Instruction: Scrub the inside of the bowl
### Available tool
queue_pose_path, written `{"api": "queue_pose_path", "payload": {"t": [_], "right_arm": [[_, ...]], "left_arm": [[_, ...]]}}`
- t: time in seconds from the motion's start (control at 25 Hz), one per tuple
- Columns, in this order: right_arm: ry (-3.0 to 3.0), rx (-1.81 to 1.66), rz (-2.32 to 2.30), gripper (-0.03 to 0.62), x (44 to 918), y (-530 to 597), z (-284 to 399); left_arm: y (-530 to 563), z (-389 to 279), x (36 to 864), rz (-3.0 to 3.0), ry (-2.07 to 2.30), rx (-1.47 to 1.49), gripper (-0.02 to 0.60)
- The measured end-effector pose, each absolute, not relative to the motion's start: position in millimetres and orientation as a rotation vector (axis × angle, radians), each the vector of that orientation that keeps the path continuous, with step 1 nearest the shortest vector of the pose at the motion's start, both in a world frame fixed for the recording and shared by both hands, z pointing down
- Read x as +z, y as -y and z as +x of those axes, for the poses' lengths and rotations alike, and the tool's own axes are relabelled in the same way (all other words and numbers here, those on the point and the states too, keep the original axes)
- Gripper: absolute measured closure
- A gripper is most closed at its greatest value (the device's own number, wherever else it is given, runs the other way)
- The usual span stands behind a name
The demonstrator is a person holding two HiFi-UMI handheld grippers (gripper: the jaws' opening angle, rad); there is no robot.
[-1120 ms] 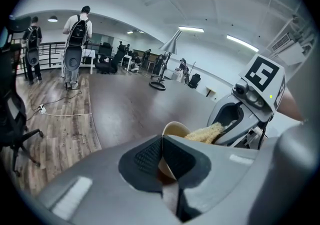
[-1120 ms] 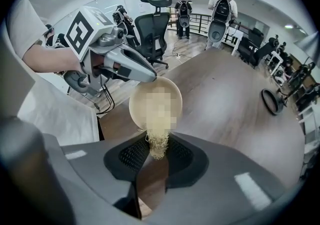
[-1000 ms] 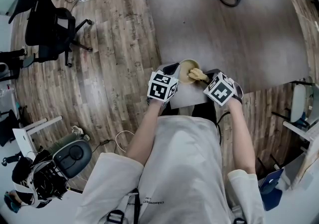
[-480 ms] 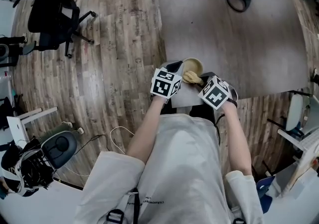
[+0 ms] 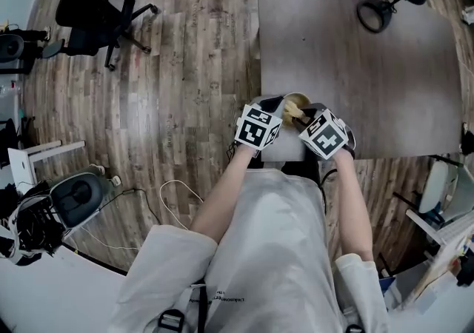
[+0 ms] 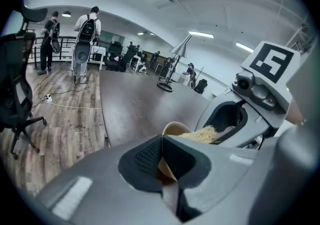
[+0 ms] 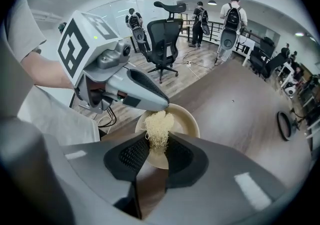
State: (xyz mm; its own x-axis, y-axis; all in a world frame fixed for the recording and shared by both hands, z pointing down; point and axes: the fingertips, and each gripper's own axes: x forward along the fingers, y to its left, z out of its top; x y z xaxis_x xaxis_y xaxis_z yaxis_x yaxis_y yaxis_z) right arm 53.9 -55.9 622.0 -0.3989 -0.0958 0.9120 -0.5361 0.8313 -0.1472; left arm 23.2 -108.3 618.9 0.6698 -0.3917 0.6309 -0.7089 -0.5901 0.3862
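The small tan round bowl is at the near left corner of the grey-brown counter, close to the edge where the wood-plank floor begins, and that placing is the main worry. The left gripper has its jaws clenched on the bowl's thin rim, one pad inside the wall and one outside. The right gripper has its jaws pinched on a pale yellow fibrous scrubber, whose loose end reaches into the bowl just beside the left gripper's tip. Whether the bowl's base rests flat on the counter cannot be told from these views. A hold on one spot of the rim probably gives little resistance to twisting, so a hard sideways scrub on the far wall could swing the bowl about that pinch. It could also pull the rim out of the jaws, and so near the edge the bowl might then slide or tip off onto the floor. The scrubber looks soft and springy and is gripped only by a narrow waist of fibres. Pressing it down hard or dragging it against the wall could tease it out of the right jaws and leave it lying in the bowl. The two grippers also work very close together over a small opening, so a wide circular stroke risks knocking the right jaws against the left tip and jarring the hold on the rim.
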Motion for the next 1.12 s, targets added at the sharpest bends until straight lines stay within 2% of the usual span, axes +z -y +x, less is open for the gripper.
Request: {"api": "queue_pose_path", "payload": {"t": [0.8,1.12], "right_arm": [[1.827,0.507,0.627,0.479,640.3,62.4,99.6],[1.823,0.534,0.579,0.479,649.6,47.3,88.1]], "left_arm": [[112.5,16.5,621.8,2.262,0.828,0.677,0.577],[114.3,16.4,631.4,2.232,0.830,0.676,0.577]]}}
